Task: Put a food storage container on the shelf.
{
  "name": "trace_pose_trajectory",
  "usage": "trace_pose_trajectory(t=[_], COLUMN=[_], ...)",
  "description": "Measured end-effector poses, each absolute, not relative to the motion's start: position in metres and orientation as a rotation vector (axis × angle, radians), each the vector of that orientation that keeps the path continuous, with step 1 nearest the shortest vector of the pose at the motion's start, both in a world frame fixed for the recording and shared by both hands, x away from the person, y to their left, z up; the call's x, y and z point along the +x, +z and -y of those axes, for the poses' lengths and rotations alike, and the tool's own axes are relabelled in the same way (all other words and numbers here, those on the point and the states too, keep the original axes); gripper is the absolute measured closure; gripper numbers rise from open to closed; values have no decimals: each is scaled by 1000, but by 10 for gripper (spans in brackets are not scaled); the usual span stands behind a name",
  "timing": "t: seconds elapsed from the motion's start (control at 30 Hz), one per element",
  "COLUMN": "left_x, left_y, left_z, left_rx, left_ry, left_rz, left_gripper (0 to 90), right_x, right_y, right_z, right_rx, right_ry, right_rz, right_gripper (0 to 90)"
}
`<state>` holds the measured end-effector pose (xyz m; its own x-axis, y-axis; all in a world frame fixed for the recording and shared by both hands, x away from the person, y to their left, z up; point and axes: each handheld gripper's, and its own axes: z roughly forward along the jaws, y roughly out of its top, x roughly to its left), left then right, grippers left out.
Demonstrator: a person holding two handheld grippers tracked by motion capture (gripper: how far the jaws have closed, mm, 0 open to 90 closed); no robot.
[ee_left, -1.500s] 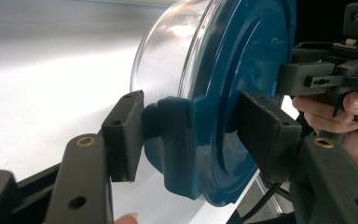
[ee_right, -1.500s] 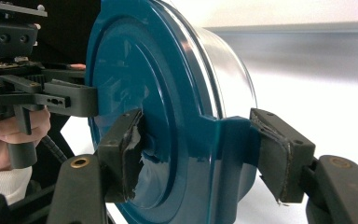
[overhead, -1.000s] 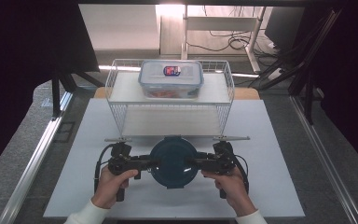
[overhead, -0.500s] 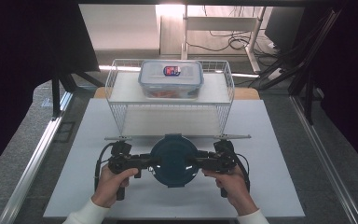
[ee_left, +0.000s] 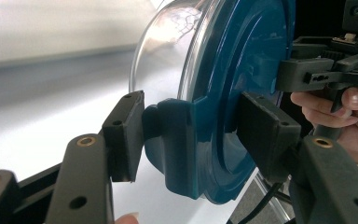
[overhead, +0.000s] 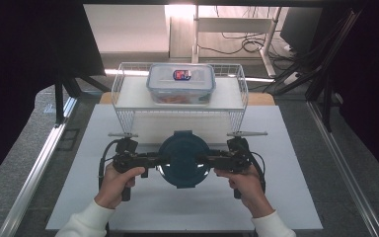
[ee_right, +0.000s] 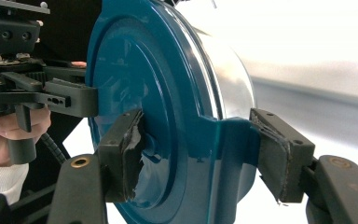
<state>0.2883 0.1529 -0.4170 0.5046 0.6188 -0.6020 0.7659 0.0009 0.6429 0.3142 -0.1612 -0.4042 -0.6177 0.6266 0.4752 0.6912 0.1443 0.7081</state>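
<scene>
two grippers clamp a round glass bowl with a blue lid at the centre of a white table. the left gripper bites the lid's side latch at 9 o'clock, the right gripper the latch at 3 o'clock; each pair of jaws stands part open, pads pressed on a latch and the lid top. the step in hand looks like a two-handed carry of the bowl, which seems just clear of the table. at 12 o'clock stands a wire rack with a clear box on its shelf. the next move likely calls for an even, level carry toward the rack, both grips kept firm so the bowl does not tip.
</scene>
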Motion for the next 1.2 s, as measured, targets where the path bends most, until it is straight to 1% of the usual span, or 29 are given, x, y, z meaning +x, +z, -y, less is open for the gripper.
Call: trace_pose_trajectory(t=[0.27, 0.53, 0.63, 1.2], left_x=[293, 298, 303, 316], left_y=[-391, -371, -364, -327], left_z=[-156, -160, -161, -163], left_rx=[1689, 1676, 1666, 1669], left_ry=[-139, -131, -139, -90], left_rz=[-1161, -1139, -1135, -1106], left_gripper=[428, 437, 446, 444], right_x=[320, 326, 329, 343], right_y=[-376, -353, -347, -312], right_z=[158, 156, 157, 155], right_rx=[-1318, -1299, -1301, -1285], right_ry=[-1534, -1552, -1563, -1615], right_rz=[2350, 2358, 2344, 2348], right_gripper=[371, 371, 371, 372])
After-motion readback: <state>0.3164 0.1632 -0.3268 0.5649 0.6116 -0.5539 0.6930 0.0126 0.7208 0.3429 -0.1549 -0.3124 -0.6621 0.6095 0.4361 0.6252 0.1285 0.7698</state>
